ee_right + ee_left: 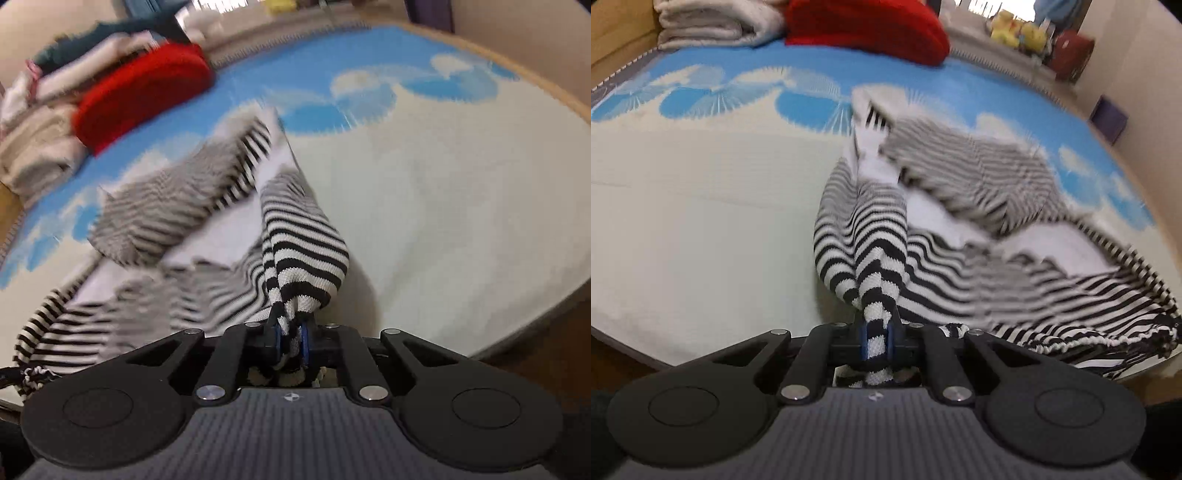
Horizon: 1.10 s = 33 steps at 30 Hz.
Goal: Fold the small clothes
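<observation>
A black-and-white striped knit garment point(960, 206) lies on the bed with its near edge lifted. My left gripper point(877, 338) is shut on a bunched corner of that edge, and striped cloth fills the gap between its blue pads. In the right wrist view the same striped garment point(177, 221) spreads to the left, blurred by motion. My right gripper point(290, 341) is shut on the other near corner, which hangs in folds just above its fingers. Part of the garment's white inside shows between the striped layers.
The bed cover point(701, 221) is cream with blue and white cloud shapes. A red folded item point(864, 26) and a stack of folded pale clothes point(716, 22) sit at the far side. Soft toys point(1019, 31) stand on a sill. The bed's near edge point(535, 314) drops off.
</observation>
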### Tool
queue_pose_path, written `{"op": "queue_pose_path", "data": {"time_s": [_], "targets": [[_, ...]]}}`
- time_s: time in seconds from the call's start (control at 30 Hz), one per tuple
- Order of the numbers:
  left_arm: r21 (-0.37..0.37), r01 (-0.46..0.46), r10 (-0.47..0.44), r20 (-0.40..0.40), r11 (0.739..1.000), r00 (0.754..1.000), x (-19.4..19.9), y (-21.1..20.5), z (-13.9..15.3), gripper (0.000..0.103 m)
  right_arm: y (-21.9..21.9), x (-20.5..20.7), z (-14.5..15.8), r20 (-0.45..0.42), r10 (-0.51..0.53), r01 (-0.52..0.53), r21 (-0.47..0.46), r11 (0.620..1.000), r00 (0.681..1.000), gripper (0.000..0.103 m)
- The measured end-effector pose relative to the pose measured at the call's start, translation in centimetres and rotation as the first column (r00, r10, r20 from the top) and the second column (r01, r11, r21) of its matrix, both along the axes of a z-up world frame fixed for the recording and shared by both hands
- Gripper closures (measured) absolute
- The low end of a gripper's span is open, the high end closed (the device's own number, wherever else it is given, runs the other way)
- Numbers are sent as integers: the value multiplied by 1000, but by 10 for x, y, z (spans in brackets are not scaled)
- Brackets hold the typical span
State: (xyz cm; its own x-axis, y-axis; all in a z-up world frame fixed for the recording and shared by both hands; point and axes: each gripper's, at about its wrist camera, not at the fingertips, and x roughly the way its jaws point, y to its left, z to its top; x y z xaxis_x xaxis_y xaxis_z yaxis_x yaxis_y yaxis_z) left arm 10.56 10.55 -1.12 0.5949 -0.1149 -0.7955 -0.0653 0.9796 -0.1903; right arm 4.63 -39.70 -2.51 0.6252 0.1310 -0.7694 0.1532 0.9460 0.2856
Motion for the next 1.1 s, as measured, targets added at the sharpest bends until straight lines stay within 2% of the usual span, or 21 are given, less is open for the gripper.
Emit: {"op": "queue_pose_path", "data": {"time_s": [0.1,0.2,0.3,0.4,0.5,0.57,0.63,0.83,1.0,1.07,1.1], "targets": [[-27,14,-13,34,1000,999,-12,9,29,94,-4,-12,28,50,8,-11,54,998,999,94],[-106,29,-22,67,994,998,-39,23,55,94,-7,-38,59,115,37,-46,76,996,993,95],[-146,42,-30,83,988,996,-66,32,77,94,-12,-69,84,153,50,-67,106,992,987,95],[-170,51,-36,88,984,996,-83,36,87,94,-16,-93,97,169,54,-76,127,989,984,95],[-150,60,-50,70,987,996,-81,35,86,94,-15,-91,95,151,48,-68,129,989,987,95],[-117,69,-61,71,991,996,-67,30,83,94,-13,-78,90,144,58,-74,112,991,988,95],[-126,65,-58,56,990,997,-45,30,77,94,-12,-58,86,128,55,-67,98,993,990,95],[-138,28,-31,-18,990,999,58,36,49,93,-8,35,72,93,102,-107,51,993,990,95],[-116,38,-50,-99,993,994,135,35,13,91,-1,119,34,-16,126,-126,0,992,992,95],[-150,24,-41,-107,988,993,148,42,-5,85,1,139,14,-59,126,-128,-20,992,990,91],[-186,-19,-5,-131,982,991,153,48,-14,83,2,145,3,-77,123,-126,-32,992,989,88]]}}
